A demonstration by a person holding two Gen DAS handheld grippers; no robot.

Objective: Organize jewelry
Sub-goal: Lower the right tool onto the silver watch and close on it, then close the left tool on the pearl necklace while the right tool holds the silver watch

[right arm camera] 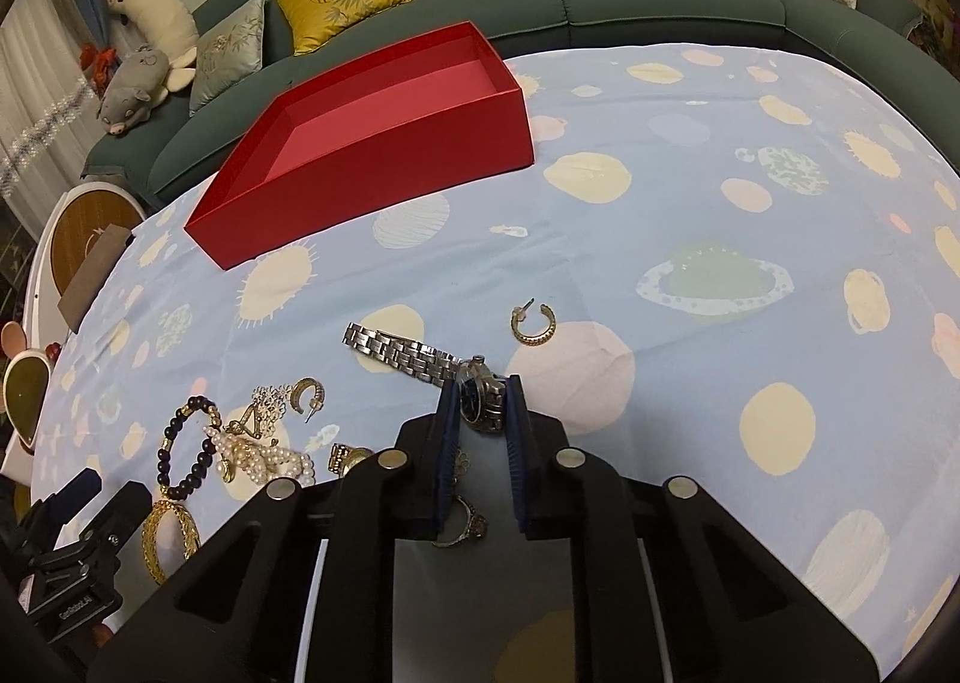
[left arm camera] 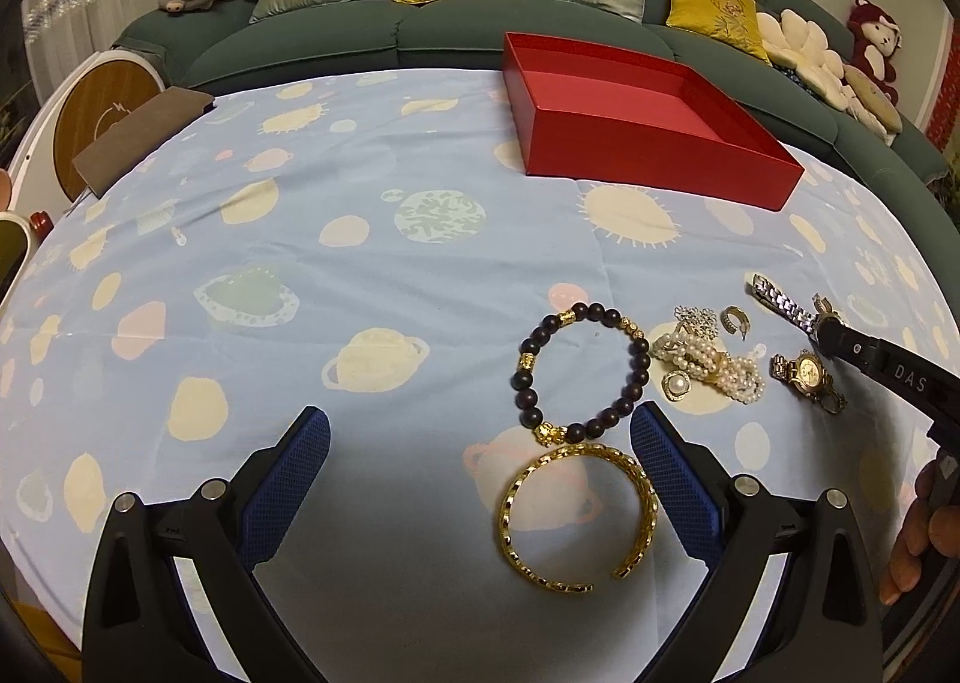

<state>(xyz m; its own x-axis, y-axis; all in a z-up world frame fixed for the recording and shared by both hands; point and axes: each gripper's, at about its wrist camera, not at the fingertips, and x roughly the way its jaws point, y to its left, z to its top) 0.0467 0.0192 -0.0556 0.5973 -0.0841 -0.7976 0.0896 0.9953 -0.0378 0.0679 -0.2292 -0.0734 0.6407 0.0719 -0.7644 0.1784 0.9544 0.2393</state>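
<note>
An open red box point(left arm camera: 636, 143) stands at the table's far side, also in the right wrist view point(right arm camera: 372, 143). My left gripper point(left arm camera: 480, 431) is open just above the cloth, with a gold bangle point(left arm camera: 576, 515) and a dark bead bracelet point(left arm camera: 582, 371) between and ahead of its fingers. My right gripper point(right arm camera: 483, 383) is shut on the face of a silver watch point(right arm camera: 420, 356), whose band trails left on the cloth; it also shows in the left wrist view point(left arm camera: 786, 305). Pearl jewelry point(left arm camera: 714, 362), a gold watch point(left arm camera: 807, 374) and hoop earrings point(right arm camera: 533, 323) lie nearby.
The table has a blue planet-print cloth point(left arm camera: 300, 263). A green sofa point(left arm camera: 360, 35) with cushions and plush toys curves behind it. A brown card point(left arm camera: 141, 137) lies at the far left edge. A ring point(right arm camera: 468, 524) lies under the right gripper.
</note>
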